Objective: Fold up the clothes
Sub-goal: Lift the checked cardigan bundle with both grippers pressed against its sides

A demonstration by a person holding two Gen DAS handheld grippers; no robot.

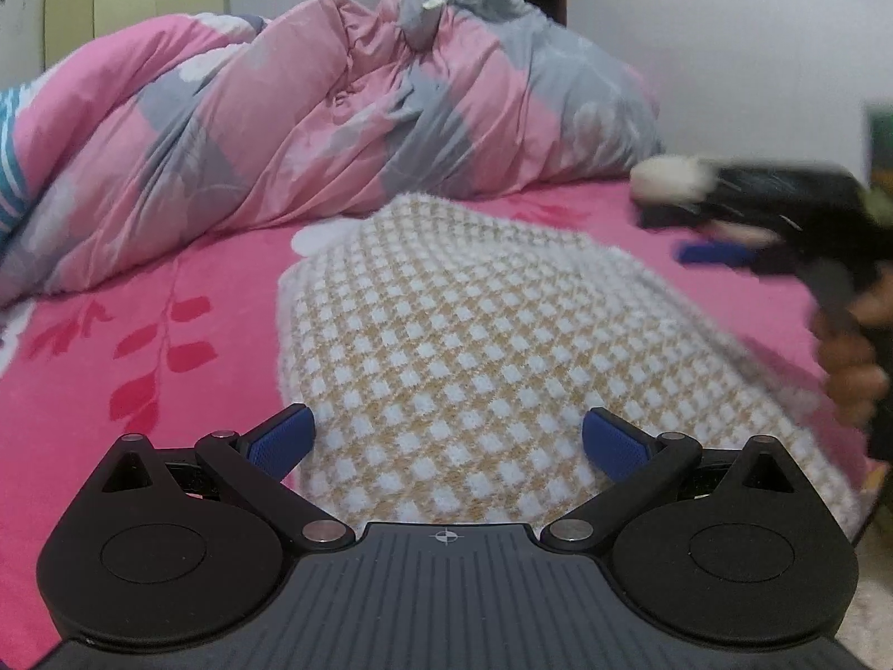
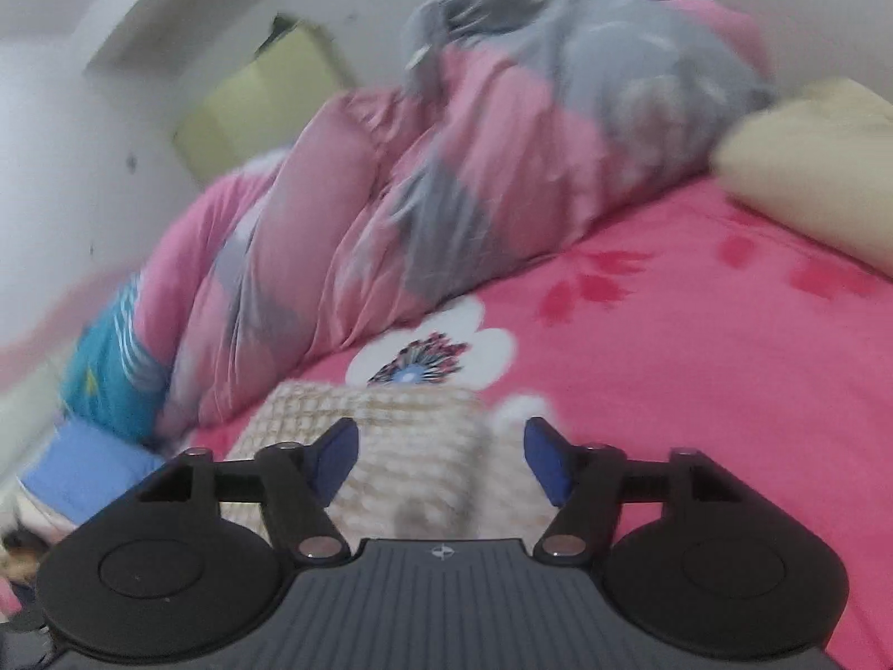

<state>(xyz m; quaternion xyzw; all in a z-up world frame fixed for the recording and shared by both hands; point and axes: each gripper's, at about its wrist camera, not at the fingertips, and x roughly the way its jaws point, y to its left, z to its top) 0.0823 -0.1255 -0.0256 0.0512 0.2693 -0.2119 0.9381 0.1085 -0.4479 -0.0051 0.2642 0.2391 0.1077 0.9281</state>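
A knitted garment in a tan and white check lies folded on the pink bedsheet. My left gripper hovers over its near edge, jaws wide open and empty. In the left wrist view my right gripper appears blurred at the right edge, held by a hand beyond the garment's far side. In the right wrist view the same garment lies just ahead of my right gripper, whose jaws stand open with nothing pressed between the blue pads.
A crumpled pink and grey duvet is heaped along the back of the bed. A cream pillow lies at the right, and blue fabric at the left. White walls and a pale green cupboard stand behind.
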